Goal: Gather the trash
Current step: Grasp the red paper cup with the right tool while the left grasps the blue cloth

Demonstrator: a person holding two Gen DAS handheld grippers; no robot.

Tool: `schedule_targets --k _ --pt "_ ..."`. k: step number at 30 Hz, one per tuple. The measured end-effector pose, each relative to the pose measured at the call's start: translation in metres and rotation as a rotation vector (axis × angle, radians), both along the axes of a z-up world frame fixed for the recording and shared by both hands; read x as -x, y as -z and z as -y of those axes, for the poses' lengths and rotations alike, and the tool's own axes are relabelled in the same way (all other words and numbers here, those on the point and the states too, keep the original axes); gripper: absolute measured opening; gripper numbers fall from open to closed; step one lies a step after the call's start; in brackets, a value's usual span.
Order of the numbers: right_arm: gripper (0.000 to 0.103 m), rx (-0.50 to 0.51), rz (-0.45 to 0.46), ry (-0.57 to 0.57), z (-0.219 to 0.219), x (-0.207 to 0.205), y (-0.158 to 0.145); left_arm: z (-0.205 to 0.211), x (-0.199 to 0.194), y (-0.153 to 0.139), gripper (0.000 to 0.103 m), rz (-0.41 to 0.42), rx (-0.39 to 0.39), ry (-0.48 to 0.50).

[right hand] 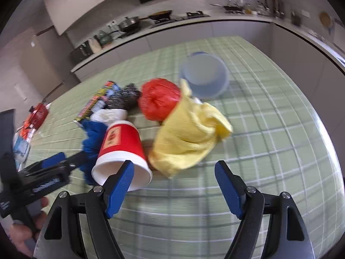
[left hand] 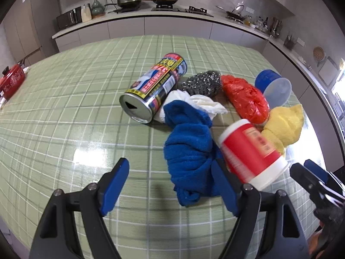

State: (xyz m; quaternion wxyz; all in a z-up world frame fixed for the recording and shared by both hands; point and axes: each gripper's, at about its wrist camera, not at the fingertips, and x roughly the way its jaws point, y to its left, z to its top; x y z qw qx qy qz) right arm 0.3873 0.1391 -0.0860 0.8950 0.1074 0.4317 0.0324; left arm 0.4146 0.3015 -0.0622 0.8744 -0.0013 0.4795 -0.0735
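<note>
Trash pile ahead, both jaws released

Left gripper (left hand: 170,185) and right gripper (right hand: 174,191) gape, holding nothing. Red cup (right hand: 121,153) lies tipped on the worktop (left hand: 64,112), mouth toward the right gripper, beside its left pad. Blue cloth (left hand: 189,151) is nearest the left gripper. Only the left view shows the can (left hand: 154,90) whole.

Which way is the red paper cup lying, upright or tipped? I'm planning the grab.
Tipped: the red paper cup lies on its side, white open rim facing the camera.
</note>
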Motion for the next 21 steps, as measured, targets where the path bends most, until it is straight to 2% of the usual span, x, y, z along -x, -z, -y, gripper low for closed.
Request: schedule_targets --k 7,12,17,18,19,21 --pt "0.079 -0.087 0.011 -0.077 -0.031 -0.017 -0.006 -0.002 -0.004 0.011 0.08 -0.012 -0.018 0.015" --pt "0.079 -0.093 -0.013 -0.12 -0.054 -0.03 0.001 0.0 -0.008 0.015 0.08 -0.013 -0.002 0.042" --pt "0.079 -0.074 -0.022 -0.103 -0.059 -0.035 0.007 0.008 -0.013 0.022 0.079 -0.018 0.023 0.085" --pt "0.079 -0.072 -0.026 -0.098 -0.058 -0.036 0.009 0.008 -0.013 0.023 0.067 -0.014 0.035 0.092" --pt "0.079 -0.07 -0.03 -0.092 -0.057 -0.037 0.01 0.009 -0.013 0.024 0.047 -0.014 0.041 0.098" --pt "0.079 -0.068 -0.034 -0.086 -0.055 -0.039 0.012 0.011 -0.012 0.026 0.033 -0.023 0.054 0.114"
